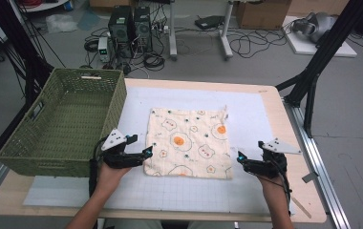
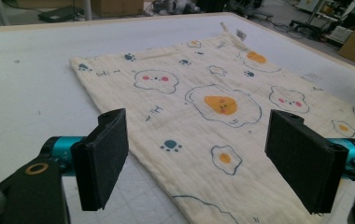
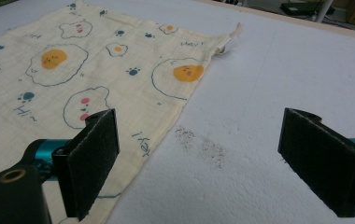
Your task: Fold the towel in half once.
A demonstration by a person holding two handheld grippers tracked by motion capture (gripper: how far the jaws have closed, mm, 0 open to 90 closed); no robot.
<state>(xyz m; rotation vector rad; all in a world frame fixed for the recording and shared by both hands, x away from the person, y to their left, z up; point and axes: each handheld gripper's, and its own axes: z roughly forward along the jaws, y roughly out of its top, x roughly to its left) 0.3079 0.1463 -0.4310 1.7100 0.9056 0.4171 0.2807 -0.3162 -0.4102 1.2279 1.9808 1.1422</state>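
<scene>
1. A square cream muslin cloth printed with fried eggs, clouds and blue paw prints lay flat on the white gridded mat covering the pale wooden table, roughly at the table's centre.
2. The left gripper sat at the cloth's near left corner, its tips at the cloth's edge. In the left gripper view its jaws stood wide apart with the cloth spread below and beyond them – the black foam pads pressed on nothing.
3. The right gripper hovered just beside the cloth's near right corner, over bare mat. In the right gripper view its jaws were likewise wide, one pad above the cloth's edge and the other above the mat; nothing was held.
4. A small fabric loop stuck out from the cloth's far right corner.
5. A woven olive-green rectangular basket stood on the table's left side – well apart from the right gripper, close behind the left one.
</scene>
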